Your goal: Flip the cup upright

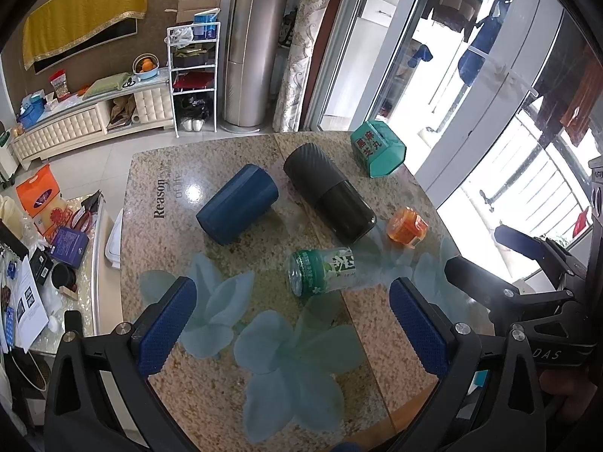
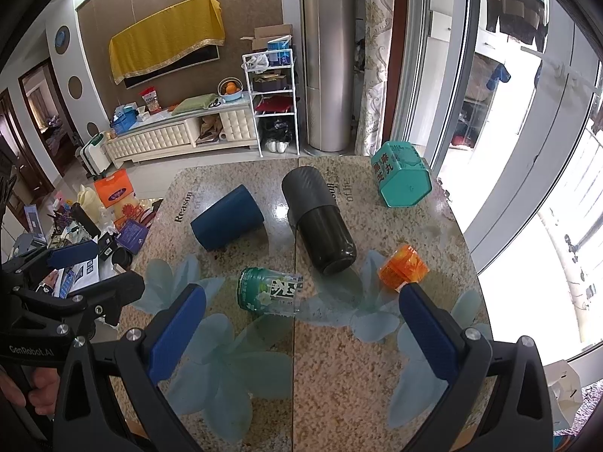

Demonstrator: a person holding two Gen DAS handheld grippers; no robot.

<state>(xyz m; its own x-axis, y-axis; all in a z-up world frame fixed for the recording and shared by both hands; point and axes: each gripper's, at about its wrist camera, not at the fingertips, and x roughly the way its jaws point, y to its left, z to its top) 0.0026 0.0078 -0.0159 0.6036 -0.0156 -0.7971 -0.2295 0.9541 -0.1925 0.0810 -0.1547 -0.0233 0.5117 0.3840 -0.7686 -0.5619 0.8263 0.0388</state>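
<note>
A dark blue cup [image 1: 237,209] lies on its side on the speckled stone table [image 1: 158,226]; it also shows in the right wrist view [image 2: 227,223]. A black ribbed flask [image 1: 328,192] [image 2: 316,218] lies on its side beside it. A clear green-labelled cup [image 1: 323,272] [image 2: 269,291] lies on its side nearer to me. My left gripper [image 1: 292,320] is open and empty above the table's near part. My right gripper [image 2: 301,327] is open and empty, just short of the green-labelled cup. The right gripper also shows at the right edge of the left wrist view [image 1: 478,263].
A small orange jar [image 1: 407,228] [image 2: 402,272] lies tipped at the right. A teal hexagonal tin [image 1: 378,148] [image 2: 401,179] lies on its side at the far right corner. A cluttered low table [image 1: 49,263] stands left of the table. Windows are to the right.
</note>
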